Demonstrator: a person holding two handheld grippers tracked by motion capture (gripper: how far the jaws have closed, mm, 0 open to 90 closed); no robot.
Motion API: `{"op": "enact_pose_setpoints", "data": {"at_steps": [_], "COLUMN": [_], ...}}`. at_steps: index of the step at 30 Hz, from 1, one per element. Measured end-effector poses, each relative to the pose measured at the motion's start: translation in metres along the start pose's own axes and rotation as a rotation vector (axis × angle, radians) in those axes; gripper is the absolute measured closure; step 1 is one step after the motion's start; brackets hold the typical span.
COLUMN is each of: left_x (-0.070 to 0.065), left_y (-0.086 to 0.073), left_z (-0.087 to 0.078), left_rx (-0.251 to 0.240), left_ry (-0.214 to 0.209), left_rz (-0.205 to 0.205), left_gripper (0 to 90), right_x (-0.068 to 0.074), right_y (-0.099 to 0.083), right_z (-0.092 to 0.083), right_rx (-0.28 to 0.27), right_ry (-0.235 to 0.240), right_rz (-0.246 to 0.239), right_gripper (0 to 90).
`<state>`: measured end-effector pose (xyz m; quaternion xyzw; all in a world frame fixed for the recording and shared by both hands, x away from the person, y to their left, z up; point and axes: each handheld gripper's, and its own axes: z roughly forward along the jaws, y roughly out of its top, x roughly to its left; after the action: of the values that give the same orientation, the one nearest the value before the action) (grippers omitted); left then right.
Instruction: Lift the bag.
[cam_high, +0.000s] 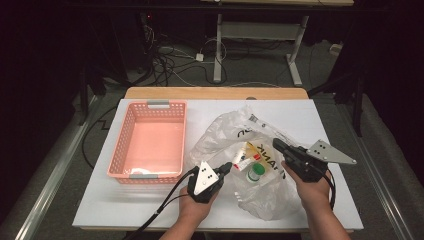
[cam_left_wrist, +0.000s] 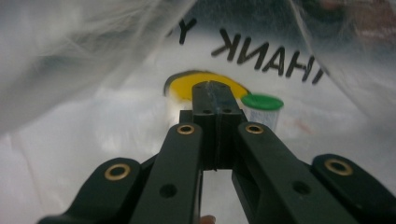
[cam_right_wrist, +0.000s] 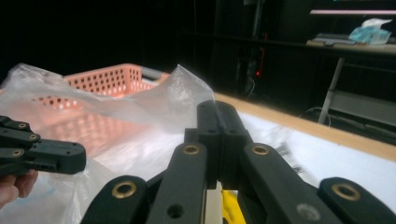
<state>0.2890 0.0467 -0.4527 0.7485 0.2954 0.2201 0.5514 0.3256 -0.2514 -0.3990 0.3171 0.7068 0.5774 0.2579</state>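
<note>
Spreading across the middle of the scene, the white tabletop (cam_high: 150, 205) carries everything, with a bare wooden strip along its far edge. A pink basket (cam_high: 150, 142) sits on its left half, long side running from the near edge toward the far edge, with nothing visible inside. Just beside the basket, toward the right half, lies a crumpled clear bag (cam_high: 235, 135) printed with black letters; its mouth faces the near edge, and its far end rises in a peak toward the far edge.

Both hands come in over the near edge. The right gripper (cam_high: 278, 145) points left and away over the bag's right side, its jaws pressed together; in the right gripper view the bag's film rises just behind the tips, and whether any of it is pinched between them I cannot tell. The left gripper (cam_high: 228, 166) sits near the basket's near right corner, pointing right into the bag's mouth, jaws likewise together; whether they pinch any film cannot be made out.

Inside the bag, a yellow packet (cam_high: 255, 150) lies flat, and a small red-and-white item (cam_high: 242, 161) rests against it. Just beside the packet, nearer the near edge, stands a small jar (cam_high: 255, 173) with a green lid.
</note>
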Motion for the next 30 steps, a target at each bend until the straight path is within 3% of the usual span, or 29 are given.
{"op": "enact_pose_setpoints", "data": {"at_steps": [6,17,21,25,30], "left_x": [0.011,0.020,0.021,0.028,0.034], "left_y": [0.030,0.081,0.103,0.128,0.159], "left_z": [-0.005,0.001,0.001,0.002,0.010], "left_rx": [-0.095,-0.240,-0.273,-0.320,-0.351], "left_ry": [0.024,0.054,0.068,0.069,0.080], "left_rz": [0.026,0.115,0.162,0.160,0.196], "left_gripper": [88.9,88.9,88.9,88.9,88.9], "right_x": [0.001,0.000,-0.004,-0.008,-0.017], "right_y": [0.016,0.045,0.055,0.068,0.090], "right_z": [-0.001,0.010,0.010,0.011,0.012], "right_rx": [-0.080,-0.199,-0.247,-0.285,-0.325], "right_ry": [-0.037,-0.077,-0.092,-0.113,-0.157], "right_rz": [0.004,0.001,0.020,0.023,0.003], "right_gripper": [90.0,90.0,90.0,90.0,90.0]}}
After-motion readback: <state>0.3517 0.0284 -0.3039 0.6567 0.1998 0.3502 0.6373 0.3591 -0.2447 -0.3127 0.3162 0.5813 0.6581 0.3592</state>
